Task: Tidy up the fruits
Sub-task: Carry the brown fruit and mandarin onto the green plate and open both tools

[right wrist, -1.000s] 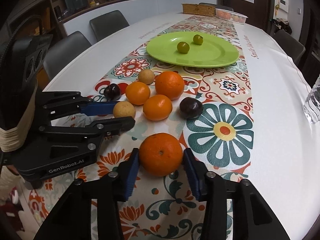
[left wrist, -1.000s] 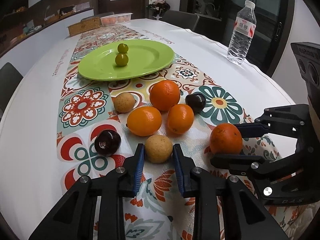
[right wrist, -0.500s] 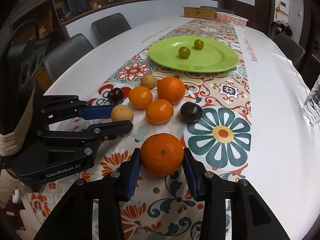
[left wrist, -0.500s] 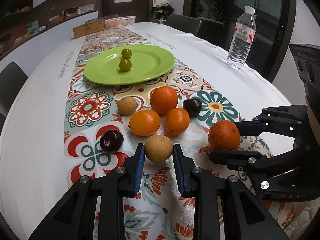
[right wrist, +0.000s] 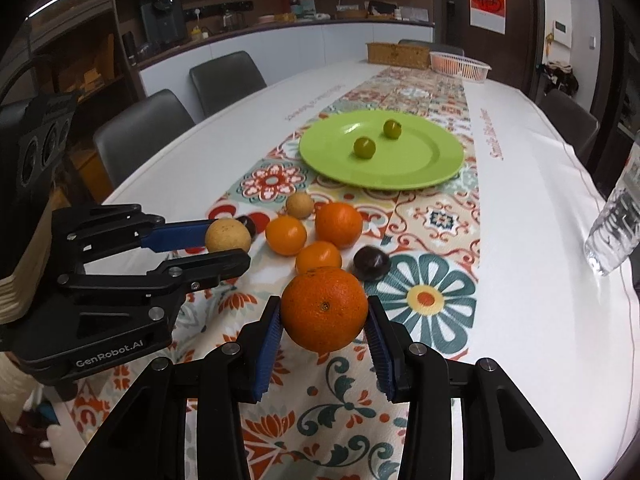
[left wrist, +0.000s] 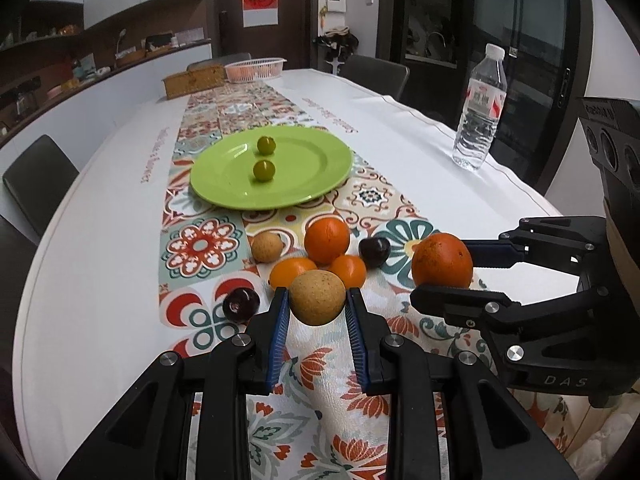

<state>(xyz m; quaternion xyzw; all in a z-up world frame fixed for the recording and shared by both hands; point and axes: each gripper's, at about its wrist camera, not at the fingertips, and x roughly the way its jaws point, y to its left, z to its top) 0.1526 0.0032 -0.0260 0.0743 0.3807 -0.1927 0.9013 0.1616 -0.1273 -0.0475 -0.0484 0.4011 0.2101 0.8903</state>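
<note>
My left gripper (left wrist: 317,312) is clamped on the tan round fruit (left wrist: 317,297), raised off the runner. My right gripper (right wrist: 323,322) is clenched on the big orange (right wrist: 324,309), also raised. Beyond: loose oranges (left wrist: 327,239) and dark plums (left wrist: 374,252). Farthest, the green plate (left wrist: 320,168) holds two green fruits (left wrist: 264,170).

The left gripper (right wrist: 224,248) has "GenRobot.AI" written on its side, and the right gripper (left wrist: 448,276) says "DAS" — other words are too small to read.
</note>
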